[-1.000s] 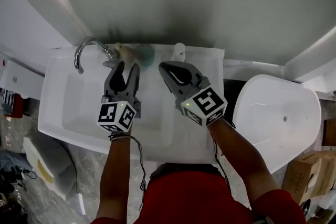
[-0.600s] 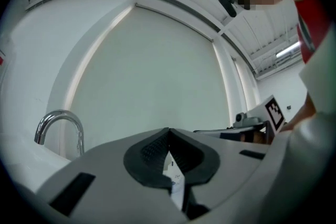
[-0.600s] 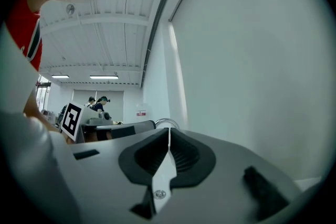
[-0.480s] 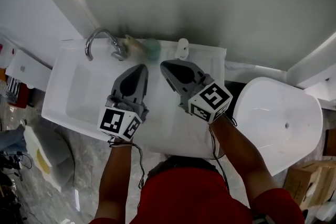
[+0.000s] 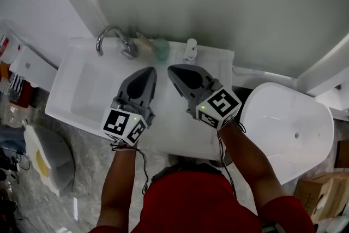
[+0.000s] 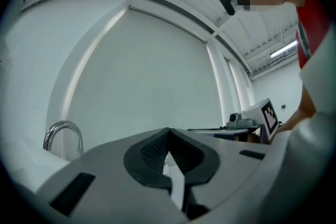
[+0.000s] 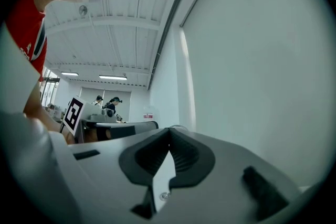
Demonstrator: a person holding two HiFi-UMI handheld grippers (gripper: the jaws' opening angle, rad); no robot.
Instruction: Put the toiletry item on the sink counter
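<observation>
White tabletop (image 5: 222,65): the sink counter, lying beneath both tools; its basin (image 5: 90,96) opens to the left of the left tool.
Left tool (image 5: 150,70): jaws pressed fully together with nothing between them. It is held above the tabletop with its tip aimed at the back wall and its marker cube (image 5: 124,124) at the rear, nearest the person.
Right tool (image 5: 170,69): jaws likewise closed on each other and empty. It lies just beside the left tool, tips near one another, and its own marker cube (image 5: 219,108) is tilted toward the person.
Toiletry item (image 5: 161,49): teal, standing on the back edge of the tabletop against the wall. It is a little ahead of the gap between the two tool tips, and neither tool touches it.
Beige object (image 5: 143,42): lies just beside the toiletry item on its left, ahead of the left tool; what it is cannot be made out.
White bottle (image 5: 190,49): upright on the tabletop's back edge, ahead of the right tool's tip and apart from it.
Faucet (image 5: 110,39): a chrome arch, ahead and to the left of the left tool.
White rounded fixture (image 5: 286,125): to the right of the right tool, past the tabletop's edge.
Person: bare forearms behind both tools, red top below.
</observation>
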